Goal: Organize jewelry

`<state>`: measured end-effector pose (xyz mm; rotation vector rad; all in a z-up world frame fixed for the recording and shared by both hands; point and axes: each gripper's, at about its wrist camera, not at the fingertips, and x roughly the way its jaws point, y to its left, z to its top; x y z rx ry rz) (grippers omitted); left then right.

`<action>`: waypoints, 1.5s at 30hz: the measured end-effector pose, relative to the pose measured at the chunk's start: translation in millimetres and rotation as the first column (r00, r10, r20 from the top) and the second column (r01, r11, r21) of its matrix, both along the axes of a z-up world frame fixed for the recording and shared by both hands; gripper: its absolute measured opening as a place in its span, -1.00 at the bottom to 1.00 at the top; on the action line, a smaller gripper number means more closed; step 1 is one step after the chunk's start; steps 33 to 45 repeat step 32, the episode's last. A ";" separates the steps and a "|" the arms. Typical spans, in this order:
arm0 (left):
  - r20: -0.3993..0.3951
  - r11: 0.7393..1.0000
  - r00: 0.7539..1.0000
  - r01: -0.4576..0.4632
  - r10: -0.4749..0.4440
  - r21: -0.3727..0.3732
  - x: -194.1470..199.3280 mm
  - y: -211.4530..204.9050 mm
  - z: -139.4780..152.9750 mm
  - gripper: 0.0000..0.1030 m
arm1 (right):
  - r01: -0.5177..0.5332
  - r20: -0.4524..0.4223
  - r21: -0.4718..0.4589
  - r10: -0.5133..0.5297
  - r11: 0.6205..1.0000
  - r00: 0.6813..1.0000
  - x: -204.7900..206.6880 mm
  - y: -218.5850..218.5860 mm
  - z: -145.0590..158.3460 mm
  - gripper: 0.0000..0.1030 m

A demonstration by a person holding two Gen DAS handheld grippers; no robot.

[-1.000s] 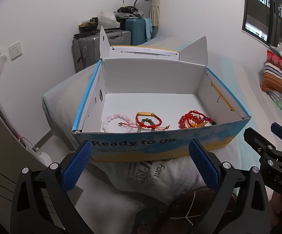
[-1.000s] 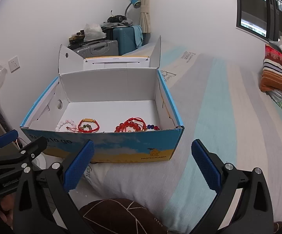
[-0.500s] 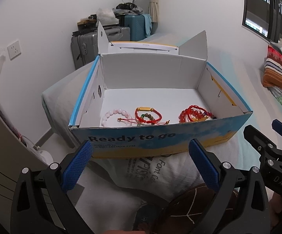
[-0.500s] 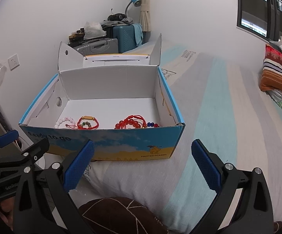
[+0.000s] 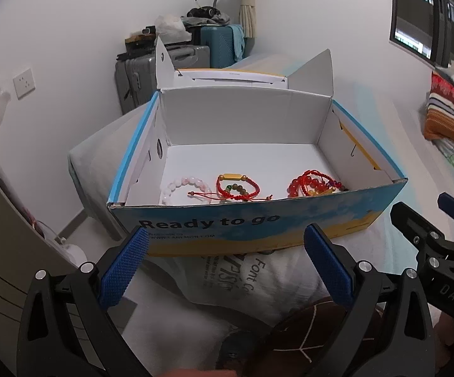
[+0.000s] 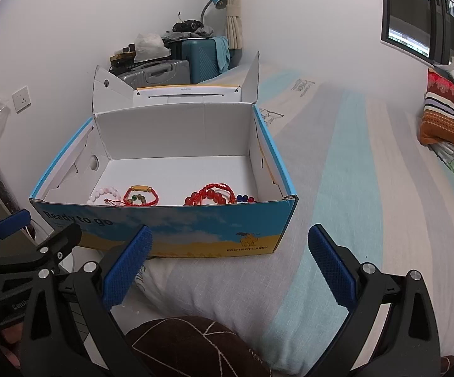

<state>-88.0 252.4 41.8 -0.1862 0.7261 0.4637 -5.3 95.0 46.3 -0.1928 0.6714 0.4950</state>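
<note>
1. On the bed (image 6: 337,169), near its corner, stands an open cardboard box (image 6: 170,226) with a blue and yellow printed front and its lid flaps folded up at the back.
2. Inside, along the front wall, lie three lots of jewelry on the white floor of the box: a pale pink bead bracelet (image 5: 183,187) at the left, a red cord bracelet (image 5: 236,187) with a gold bar and green beads just beside it, and a heap of red bead bracelets (image 5: 313,185) further right, apart from the other two.
3. The heap seems to hold several strands tangled together, with a few dark blue beads at its right edge; how many strands there are is hard to tell.
4. The left tool (image 5: 227,264) hovers in front of the box, its blue-padded jaws spread wide and holding nothing.
5. The right tool (image 6: 230,264) hangs beside it at the same side of the box, jaws likewise wide apart and empty.
6. Below both tools lies a brown cushion (image 6: 192,345) with pale lines.
7. Suitcases (image 6: 176,62) stand against the wall behind the box.
</note>
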 end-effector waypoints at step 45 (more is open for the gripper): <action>0.002 1.000 1.000 0.011 -0.011 -0.010 1.3 0.3 4.1 0.89 | 0.029 -0.014 0.014 -0.029 0.999 0.999 5.3 -6.7 -0.9 0.85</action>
